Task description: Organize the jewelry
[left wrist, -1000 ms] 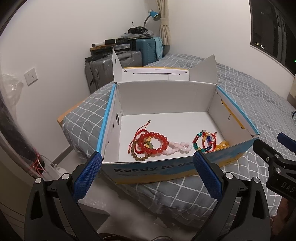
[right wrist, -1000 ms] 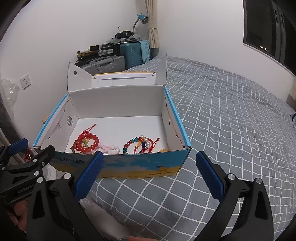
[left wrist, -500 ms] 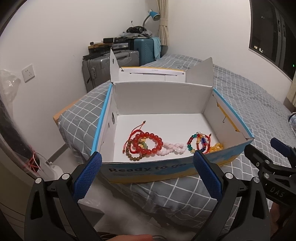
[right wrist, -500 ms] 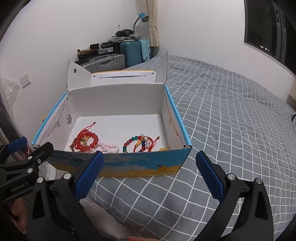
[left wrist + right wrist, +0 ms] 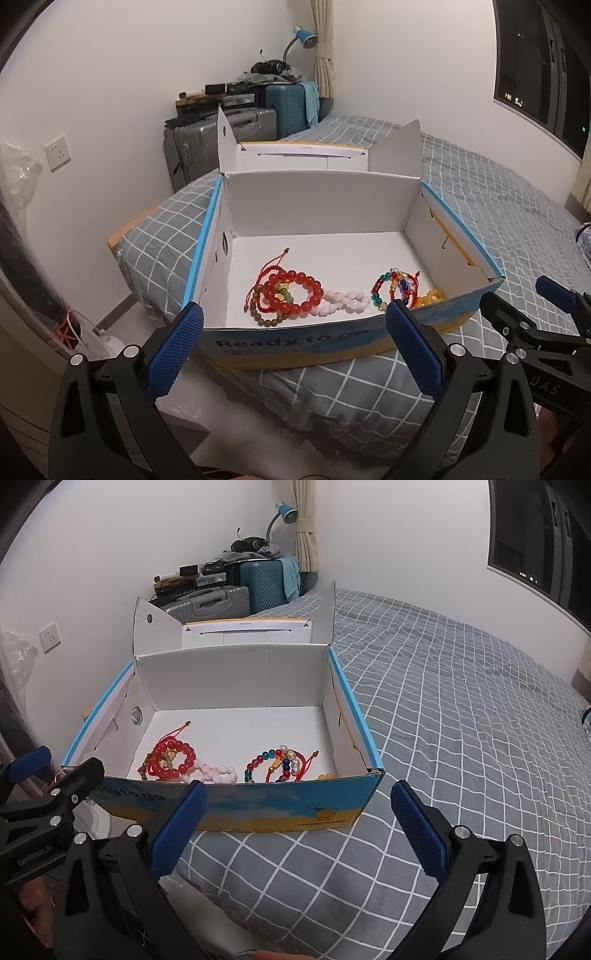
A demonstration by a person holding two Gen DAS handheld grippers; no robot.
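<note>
An open white cardboard box (image 5: 317,199) (image 5: 229,675) with blue edges sits on the bed corner. Inside near its front wall lie a red bead bracelet (image 5: 295,291) (image 5: 176,759), a brown bead bracelet (image 5: 264,317), a pink bead bracelet (image 5: 343,302) (image 5: 216,771), a multicolour bead bracelet (image 5: 397,286) (image 5: 277,762) and yellow beads (image 5: 430,295). My left gripper (image 5: 293,332) is open and empty, just in front of the box. My right gripper (image 5: 297,808) is open and empty, before the box's front right part.
The bed has a grey checked cover (image 5: 461,709). Suitcases (image 5: 221,147) with clutter stand by the far wall. A wall socket (image 5: 56,153) is at left. The floor gap beside the bed lies below the left gripper.
Both grippers have moved slightly, so the box sits a little differently in each view. The bracelets have not moved. Both grippers stay open.
</note>
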